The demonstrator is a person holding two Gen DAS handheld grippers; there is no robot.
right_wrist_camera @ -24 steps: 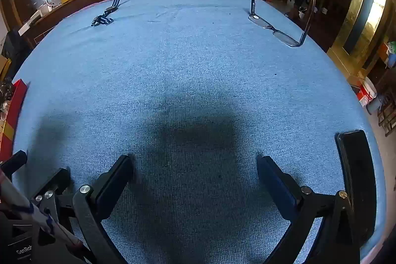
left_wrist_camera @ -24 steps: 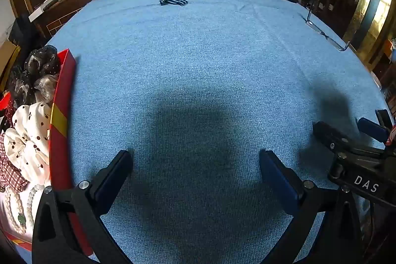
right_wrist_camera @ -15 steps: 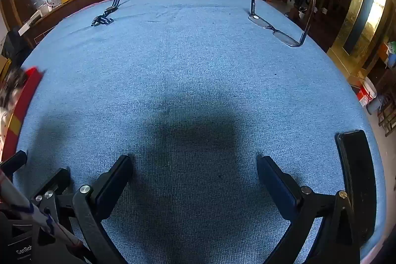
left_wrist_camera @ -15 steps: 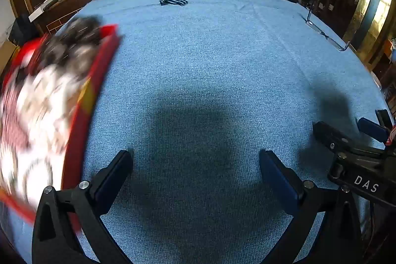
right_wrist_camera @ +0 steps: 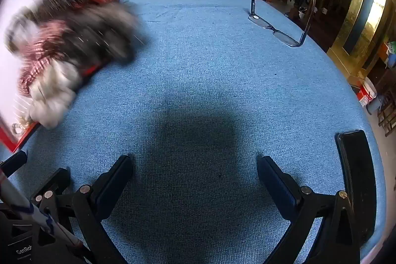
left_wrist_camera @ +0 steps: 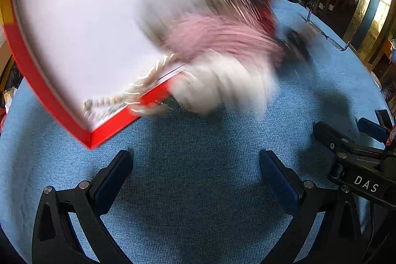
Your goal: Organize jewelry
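My left gripper (left_wrist_camera: 195,180) sits low over the blue cloth (left_wrist_camera: 198,189), jaws spread wide, nothing between them. My right gripper (right_wrist_camera: 195,180) is the same: wide open, empty, parked over its own dark shadow on the cloth. In the left view the right unit shows at the right edge, just beside mine.

Ahead and left of both grippers, a red tray (left_wrist_camera: 116,130) with a white inside is tilted up, its near corner down at the cloth. In the right view the same tray (right_wrist_camera: 23,137) is at the far left edge. Everything on it is motion-blurred. I can make out a string of pale beads (left_wrist_camera: 118,98) along the tray's lower edge, a white fluffy fabric piece (left_wrist_camera: 222,88) spilling over the red rim onto the cloth, a pink-red striped piece (left_wrist_camera: 222,36) above it, and a dark piece (left_wrist_camera: 294,41) furthest right, on or just above the cloth. From the right wrist the dark fabric (right_wrist_camera: 104,24) spreads past the tray toward the cloth centre. Exact item count: cannot tell, too smeared.

1 pair of glasses (right_wrist_camera: 279,34) rests lenses-down far right on the cloth, temples sticking up, well apart from the tray. A black flat object (right_wrist_camera: 356,180) lies at the cloth's right edge, near my right gripper.
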